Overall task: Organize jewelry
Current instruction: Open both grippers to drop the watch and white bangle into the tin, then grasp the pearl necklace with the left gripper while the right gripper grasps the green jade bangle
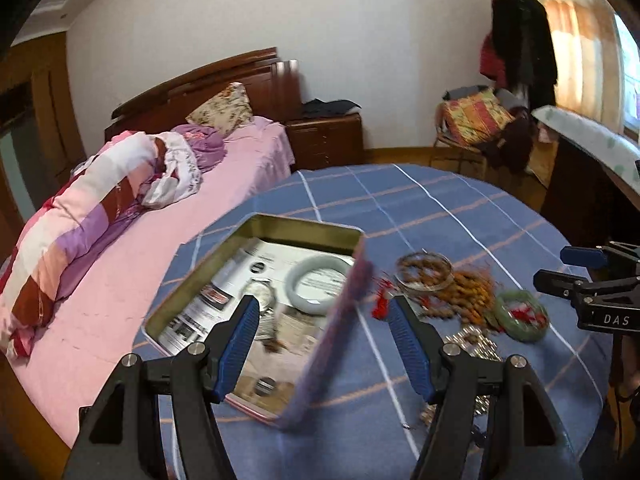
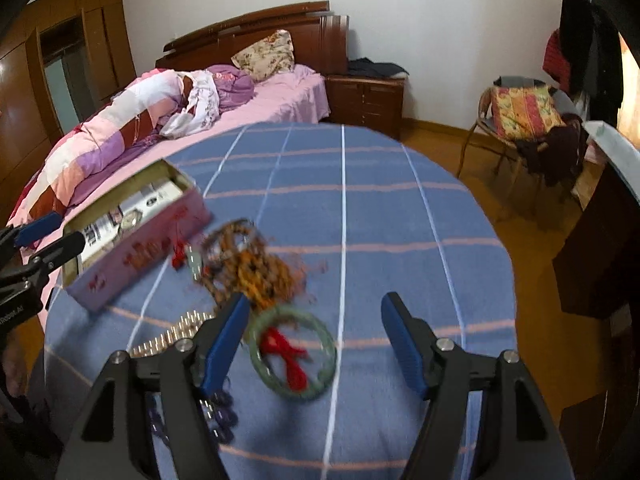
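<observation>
blurred bead pile (image 2: 256, 264), tin (image 1: 256, 320) contents smeared

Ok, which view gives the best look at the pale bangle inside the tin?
The left wrist view: it looks down into the open tin, so the pale bangle shows as a nearly whole ring on the printed paper. The right wrist view sees the tin from the side; its pink wall hides the bangle.

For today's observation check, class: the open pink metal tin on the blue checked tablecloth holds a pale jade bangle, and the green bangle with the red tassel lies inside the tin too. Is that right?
Not quite. The green bangle with the red tassel lies outside the open pink metal tin, on the blue checked tablecloth, as the right wrist view shows. The pale jade bangle is indeed in the tin.
</observation>
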The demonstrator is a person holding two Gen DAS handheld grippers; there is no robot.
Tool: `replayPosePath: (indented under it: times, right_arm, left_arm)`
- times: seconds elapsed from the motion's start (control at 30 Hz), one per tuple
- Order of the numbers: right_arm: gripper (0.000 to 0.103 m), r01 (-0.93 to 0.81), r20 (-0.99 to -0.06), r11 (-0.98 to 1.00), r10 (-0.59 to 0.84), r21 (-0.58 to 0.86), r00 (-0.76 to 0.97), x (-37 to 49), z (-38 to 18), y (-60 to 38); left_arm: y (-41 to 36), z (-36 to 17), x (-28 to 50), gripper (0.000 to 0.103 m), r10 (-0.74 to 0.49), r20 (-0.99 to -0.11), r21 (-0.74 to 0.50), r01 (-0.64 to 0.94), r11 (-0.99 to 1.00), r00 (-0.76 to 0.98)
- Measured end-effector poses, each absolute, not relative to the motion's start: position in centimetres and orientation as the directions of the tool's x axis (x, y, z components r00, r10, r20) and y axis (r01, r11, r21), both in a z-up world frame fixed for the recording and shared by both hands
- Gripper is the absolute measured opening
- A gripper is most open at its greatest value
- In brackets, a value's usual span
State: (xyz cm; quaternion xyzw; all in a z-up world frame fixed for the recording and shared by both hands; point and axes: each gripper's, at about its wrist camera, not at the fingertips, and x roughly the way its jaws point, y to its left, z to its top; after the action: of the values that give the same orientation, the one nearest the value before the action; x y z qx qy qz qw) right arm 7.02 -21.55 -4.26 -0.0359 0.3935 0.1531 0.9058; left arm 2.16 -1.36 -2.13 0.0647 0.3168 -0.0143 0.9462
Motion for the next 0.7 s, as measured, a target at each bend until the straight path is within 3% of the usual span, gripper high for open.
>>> replayPosePath:
  times: [0.2, 0.3, 0.5, 0.6, 0.7]
  right_arm:
    - [0.072, -0.330, -0.751, 0.942, 0.258, 0.057, 0.608, 5.9, -6.5, -21.8]
    - [0.081, -0.334, -0.750, 0.942, 0.252, 0.045, 0.611, 5.7, -6.9, -21.7]
    - [0.080, -0.321, -0.730, 0.947, 0.222, 0.004, 0.646, 5.0, -6.8, -22.0]
    - [0.070, -0.326, -0.721, 0.945, 0.230, 0.005, 0.654, 4.8, -6.6, -21.7]
    - [0.058, -0.347, -0.720, 0.938, 0.249, 0.013, 0.648, 4.6, -6.7, -21.2]
  left_arm:
    - [-3.8, -3.5, 1.7, 0.067, -0.024, -0.632, 0.126, 0.133, 0.983, 0.775]
    - [-4.6, -4.2, 1.8, 0.067, -0.048, -0.652, 0.119, 0.164, 0.979, 0.757]
    - [-5.5, -5.3, 1.9, 0.067, -0.087, -0.682, 0.101, 0.210, 0.972, 0.726]
    - [-6.2, -5.9, 1.9, 0.066, -0.108, -0.700, 0.097, 0.244, 0.965, 0.706]
    - [-6.7, -6.8, 2.3, 0.055, -0.128, -0.729, 0.087, 0.277, 0.957, 0.672]
